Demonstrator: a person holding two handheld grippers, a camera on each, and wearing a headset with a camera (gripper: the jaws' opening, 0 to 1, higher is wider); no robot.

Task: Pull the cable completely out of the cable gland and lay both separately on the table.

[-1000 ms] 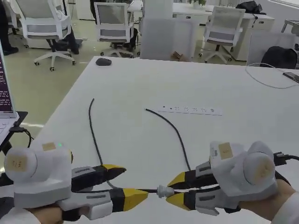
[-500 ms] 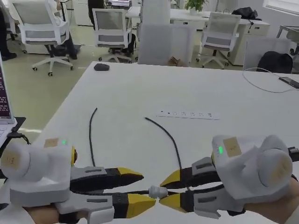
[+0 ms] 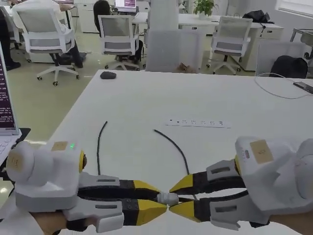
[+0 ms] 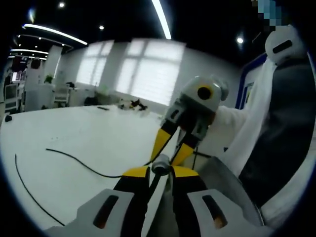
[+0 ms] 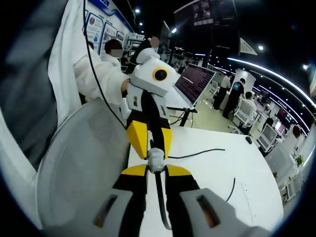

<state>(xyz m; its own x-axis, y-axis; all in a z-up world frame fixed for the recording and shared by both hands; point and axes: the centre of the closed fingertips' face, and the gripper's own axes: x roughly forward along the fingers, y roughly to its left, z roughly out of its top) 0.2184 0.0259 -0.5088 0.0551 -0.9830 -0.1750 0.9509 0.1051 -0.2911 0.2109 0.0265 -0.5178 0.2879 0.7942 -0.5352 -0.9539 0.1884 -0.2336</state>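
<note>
at the gland (image 3: 168,198), left gripper (image 3: 158,197) and right gripper (image 3: 176,199) both pinch the cable (image 3: 173,147).

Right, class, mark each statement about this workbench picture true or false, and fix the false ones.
1. The cable gland sits between the tips of the left gripper and the right gripper. True.
2. The cable is already free of the gland. False: it runs through it, out on both sides.
3. A power strip lies on the table beyond the grippers. True.
4. The mouse touches the power strip. False: it sits apart, near the table's far edge.
</note>
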